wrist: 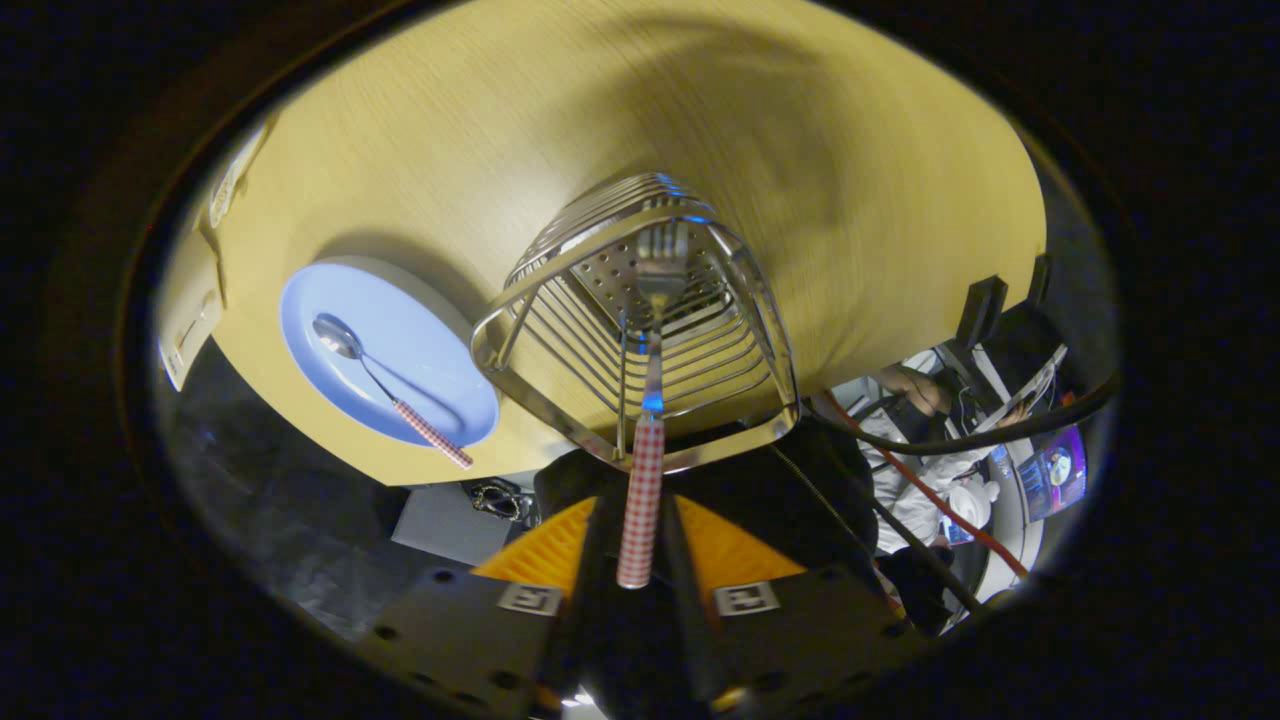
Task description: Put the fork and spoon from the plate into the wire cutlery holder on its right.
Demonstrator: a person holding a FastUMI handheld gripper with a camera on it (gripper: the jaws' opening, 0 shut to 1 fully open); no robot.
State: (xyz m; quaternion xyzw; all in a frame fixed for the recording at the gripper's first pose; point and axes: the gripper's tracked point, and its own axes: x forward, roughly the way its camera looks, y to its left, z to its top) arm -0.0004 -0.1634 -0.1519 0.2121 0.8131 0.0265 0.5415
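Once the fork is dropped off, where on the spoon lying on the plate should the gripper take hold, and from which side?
Probably the red-checked handle of the metal spoon, near its free end at the rim of the round blue plate beside the wire cutlery holder. It lies flat, so come from above, fingers straddling the handle. The gripper is now shut on the red-checked-handled fork, tines inside the holder.

Lab-like recording booth: wooden table (800, 150), cables (940, 520), laptop (1055, 480), seated person (920, 470).

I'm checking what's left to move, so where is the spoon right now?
In the gripper view the spoon lies on the blue plate, on the wooden table beside the wire cutlery holder; the claw grips the fork over that holder.
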